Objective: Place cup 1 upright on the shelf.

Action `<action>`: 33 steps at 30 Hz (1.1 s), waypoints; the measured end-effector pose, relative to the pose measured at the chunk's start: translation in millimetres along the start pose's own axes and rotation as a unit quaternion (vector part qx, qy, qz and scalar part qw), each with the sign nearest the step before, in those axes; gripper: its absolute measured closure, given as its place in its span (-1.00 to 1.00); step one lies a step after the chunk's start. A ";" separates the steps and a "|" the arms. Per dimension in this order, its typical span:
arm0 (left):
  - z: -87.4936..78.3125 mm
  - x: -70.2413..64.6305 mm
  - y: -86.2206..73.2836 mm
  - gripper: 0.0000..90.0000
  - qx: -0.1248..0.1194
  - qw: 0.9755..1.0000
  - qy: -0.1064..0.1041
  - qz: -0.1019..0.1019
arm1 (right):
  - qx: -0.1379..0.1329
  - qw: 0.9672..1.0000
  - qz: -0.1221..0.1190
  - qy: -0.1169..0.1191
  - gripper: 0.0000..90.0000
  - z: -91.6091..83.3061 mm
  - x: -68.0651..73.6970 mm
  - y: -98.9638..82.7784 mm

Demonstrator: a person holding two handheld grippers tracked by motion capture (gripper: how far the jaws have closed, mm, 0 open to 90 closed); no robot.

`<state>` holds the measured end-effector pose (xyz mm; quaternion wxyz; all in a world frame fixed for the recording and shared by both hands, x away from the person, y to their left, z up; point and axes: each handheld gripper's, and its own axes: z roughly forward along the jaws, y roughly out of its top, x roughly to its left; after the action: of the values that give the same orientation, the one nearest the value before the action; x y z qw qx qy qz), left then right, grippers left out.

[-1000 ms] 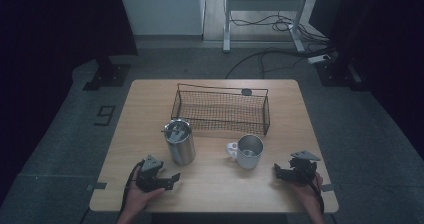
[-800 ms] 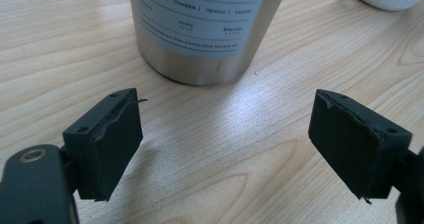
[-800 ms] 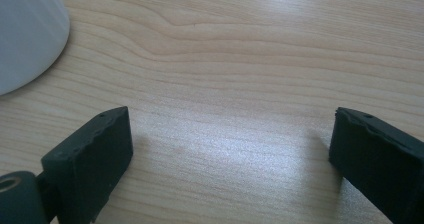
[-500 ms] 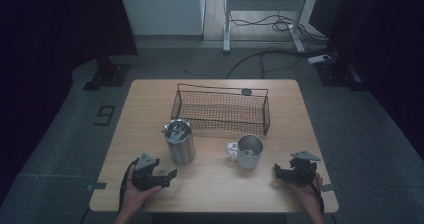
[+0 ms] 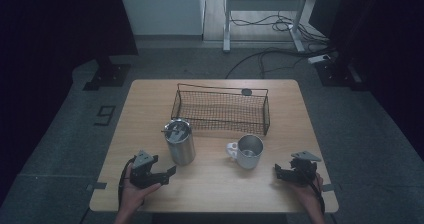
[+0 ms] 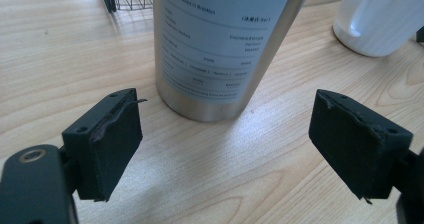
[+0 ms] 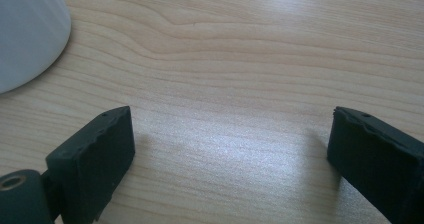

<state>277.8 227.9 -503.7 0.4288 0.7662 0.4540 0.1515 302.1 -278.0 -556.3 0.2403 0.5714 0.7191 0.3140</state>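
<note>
Approach step, nothing grasped yet. Left tongs (image 6: 225, 149) stand wide open and empty, jaws low over the table (image 5: 150, 114), aimed at the base of the steel tumbler (image 6: 220, 49), which stands upright just ahead of them, between the pads' lines but apart from both. Right tongs (image 7: 230, 154) are also wide open and empty; the white mug (image 7: 27, 31) sits ahead and off to their left, untouched. The basket (image 5: 220, 109) is beyond both (likely the drop spot, my guess). Next move: push the left tongs forward so the pads flank the tumbler wall, then close squarely; the smooth steel could slip.
</note>
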 end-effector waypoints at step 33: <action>5.7 -4.1 36.1 -0.91 -0.022 1.000 -0.011 0.008 | 0.001 1.000 0.004 -0.005 -0.89 -0.7 -0.5 -0.4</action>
<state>299.5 213.6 -477.7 0.4493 0.7615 0.4401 0.1568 301.5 -278.6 -556.2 0.2420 0.5759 0.7158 0.3119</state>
